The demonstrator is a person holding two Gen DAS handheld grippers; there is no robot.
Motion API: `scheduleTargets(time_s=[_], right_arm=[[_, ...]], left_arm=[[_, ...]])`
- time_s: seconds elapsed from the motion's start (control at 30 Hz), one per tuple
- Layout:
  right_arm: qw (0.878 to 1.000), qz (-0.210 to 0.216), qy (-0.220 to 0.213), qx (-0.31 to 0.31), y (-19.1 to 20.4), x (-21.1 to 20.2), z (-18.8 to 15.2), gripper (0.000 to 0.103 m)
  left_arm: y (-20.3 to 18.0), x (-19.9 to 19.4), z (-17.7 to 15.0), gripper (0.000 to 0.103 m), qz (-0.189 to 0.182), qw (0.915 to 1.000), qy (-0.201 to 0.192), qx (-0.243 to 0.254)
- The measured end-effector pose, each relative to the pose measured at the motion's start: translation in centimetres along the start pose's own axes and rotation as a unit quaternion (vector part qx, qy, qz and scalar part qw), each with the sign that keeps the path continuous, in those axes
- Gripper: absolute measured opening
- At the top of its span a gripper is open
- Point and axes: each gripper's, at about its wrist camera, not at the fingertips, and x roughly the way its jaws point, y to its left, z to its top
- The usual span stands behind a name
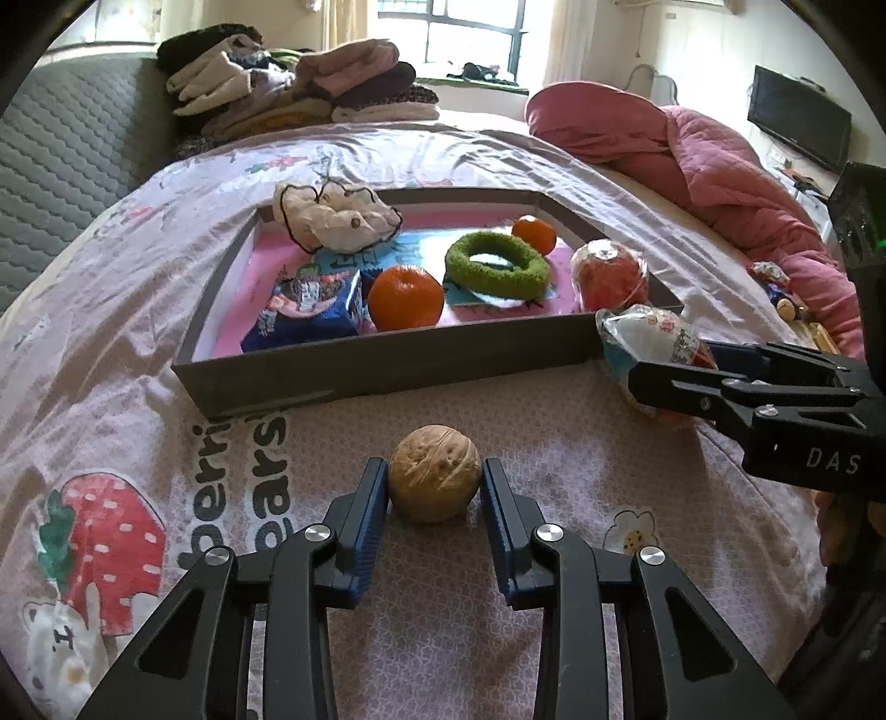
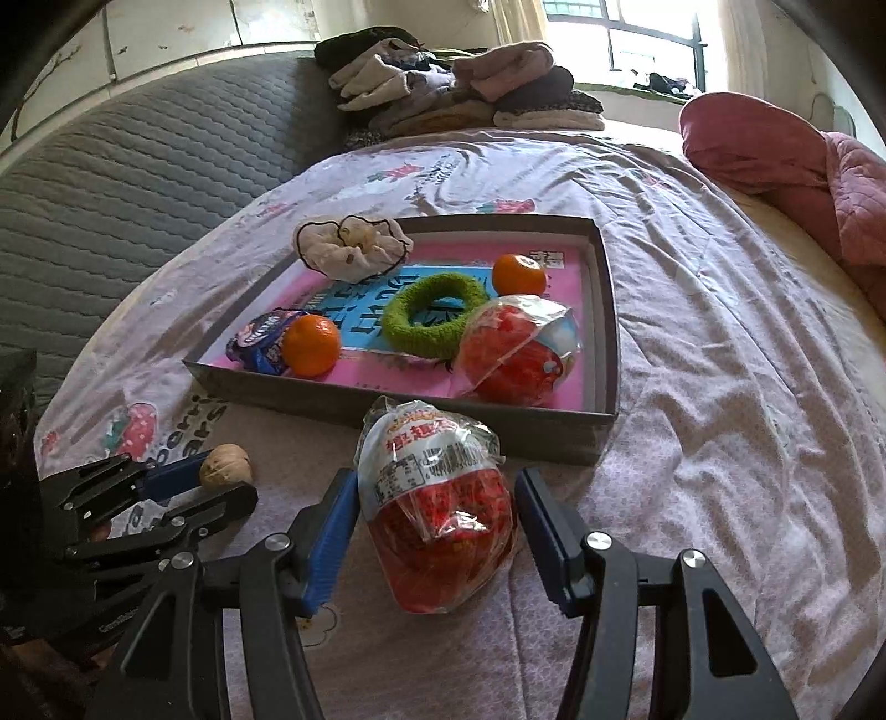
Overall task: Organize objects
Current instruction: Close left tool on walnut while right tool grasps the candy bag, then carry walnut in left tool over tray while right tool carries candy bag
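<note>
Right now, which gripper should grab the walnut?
Left. The walnut sits right between the left gripper's blue pads on the bedsheet. The right gripper is straddling the wrapped red snack instead.

Light: soft daylight from the window (image 1: 470, 33) behind the bed, blown out white.
Shadows: faint, falling toward the camera.
Focus: sharp in the centre, softer far off.
Edges: strong fisheye bending, with dark round corners in both views.
</note>
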Motion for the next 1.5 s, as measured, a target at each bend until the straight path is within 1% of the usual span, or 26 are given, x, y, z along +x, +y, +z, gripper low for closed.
scheduleTargets(time_s=[0.17, 0.37, 0.57, 0.8, 0.93, 1.13, 1.33, 1.5], right_arm=[[1.0, 0.013, -0.005, 0.008, 0.0, -0.3, 0.0, 0.058], [1.0, 0.022, -0.007, 0.006, 0.4, -0.5, 0.1, 0.058], [0.999, 0.037, -0.026, 0.005, 1.3, -1.6, 0.2, 0.058], [0.997, 0.039, -0.063, -0.009, 2.6, -3.6, 1.2, 0.058], [0.997, 0.031, -0.071, -0.024, 3.4, -4.0, 2.1, 0.058], [0.995, 0.034, -0.085, -0.037, 4.2, -4.4, 3.9, 0.058], [0.994, 0.03, -0.101, -0.04, 4.2, -5.0, 5.1, 0.058], [0.993, 0.024, -0.105, -0.043, 4.1, -4.9, 6.0, 0.058]], left_arm=[[0.0, -0.9, 0.2, 0.034, 0.002, 0.9999, -0.012, 0.003], [0.1, -1.4, 0.4, 0.034, 0.005, 0.9998, -0.017, 0.005], [0.3, -2.2, 0.9, 0.034, 0.009, 0.9996, -0.026, 0.002], [0.5, -3.8, 2.4, 0.034, 0.011, 0.9987, -0.049, 0.006], [0.5, -4.7, 3.4, 0.034, 0.015, 0.9979, -0.061, 0.013], [0.7, -5.6, 4.4, 0.034, 0.02, 0.9966, -0.078, 0.018], [0.8, -5.8, 5.7, 0.034, 0.026, 0.9954, -0.089, 0.024], [1.1, -5.8, 6.5, 0.034, 0.029, 0.9949, -0.094, 0.022]])
